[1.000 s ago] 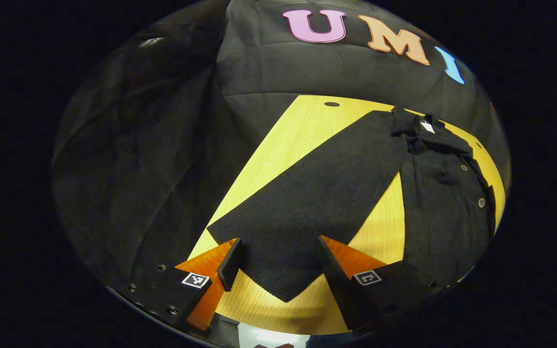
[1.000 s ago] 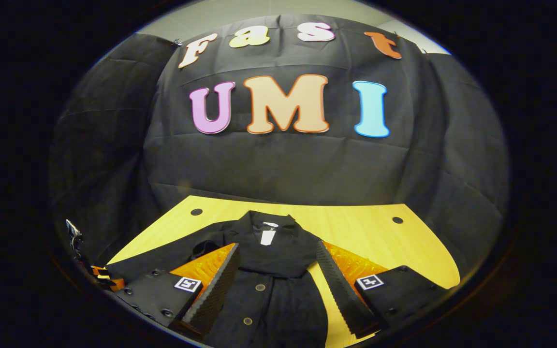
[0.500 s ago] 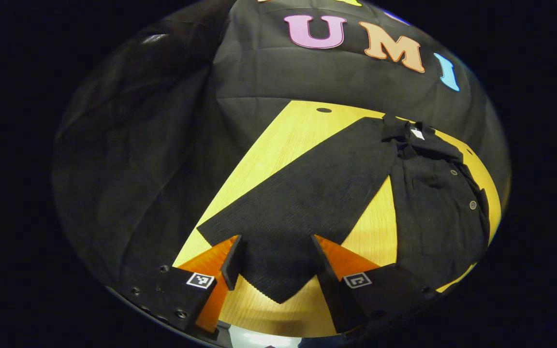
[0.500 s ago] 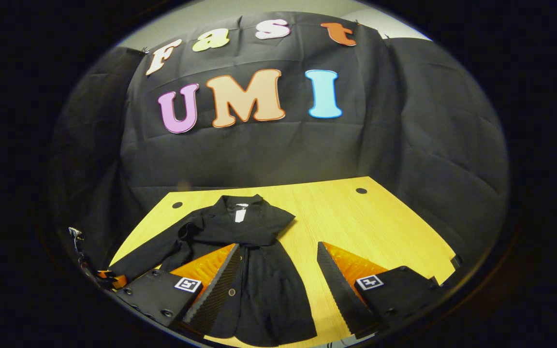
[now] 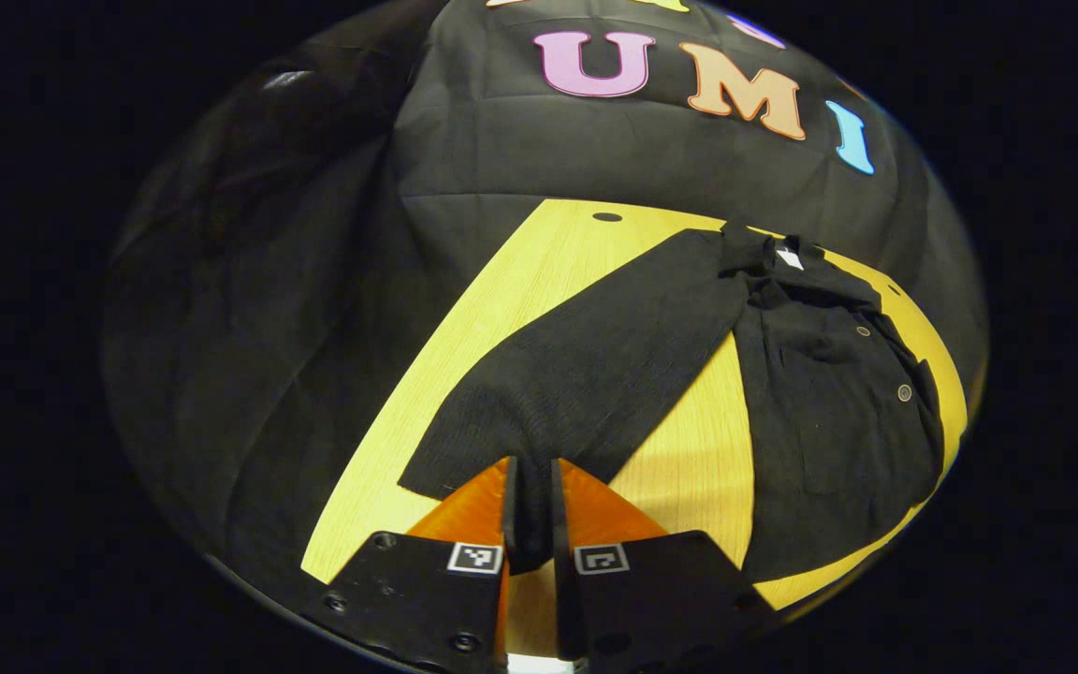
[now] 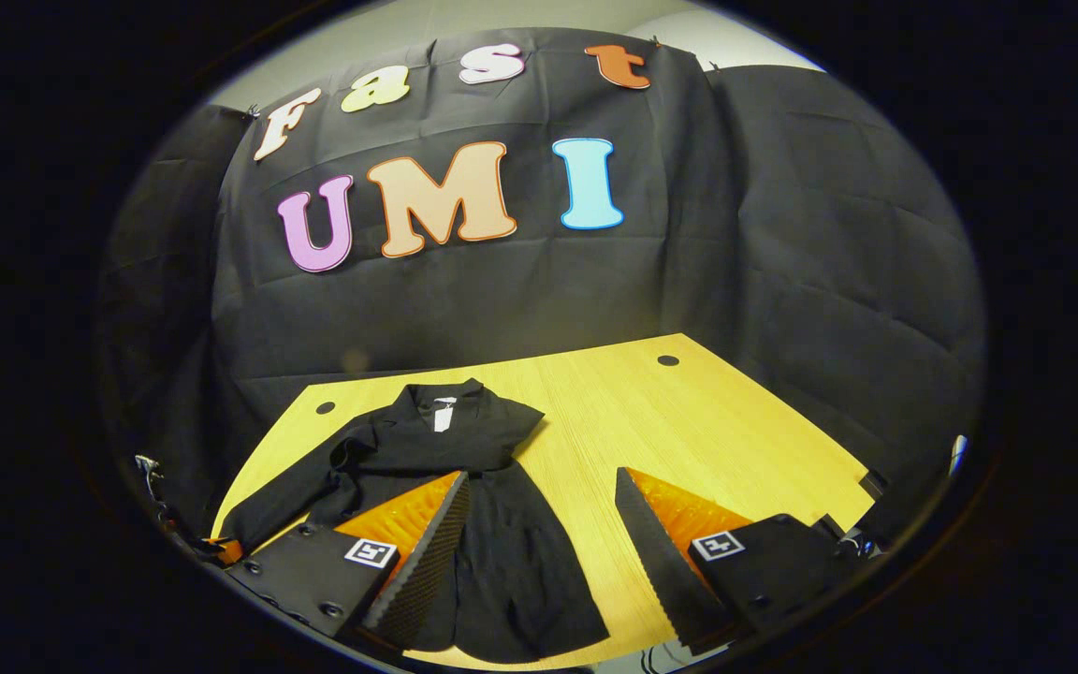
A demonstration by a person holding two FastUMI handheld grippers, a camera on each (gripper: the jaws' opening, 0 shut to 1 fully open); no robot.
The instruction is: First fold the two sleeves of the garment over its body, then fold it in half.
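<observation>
A: What was the left claw (image 5: 531,487) doing at that moment?

B: Its two fingers were nearly together, and the dark cloth of the sleeve (image 5: 586,374) was pinched between them, at the cuff end. So it had hold of the sleeve.

A: And where did the sleeve go from there?

B: It ran away from the left claw, ahead and to the right, flat over the yellow bench (image 5: 502,309), up to the shoulder of the garment (image 5: 829,402). The body of the garment lay to the right of this claw, with its collar at the far end and small round buttons (image 5: 897,393) along the front.

A: What about the right claw (image 6: 539,552)?

B: Its fingers stood wide apart and nothing was between them that they pressed on. It held nothing.

A: Where was the garment (image 6: 492,524) seen from that side?

B: Ahead and to the left of the right claw. The left finger (image 6: 422,562) of this claw stood in front of the lower part of the garment, and bare bench (image 6: 689,421) was in front of the right finger. The collar pointed away, toward the black cloth wall (image 6: 782,234).
</observation>
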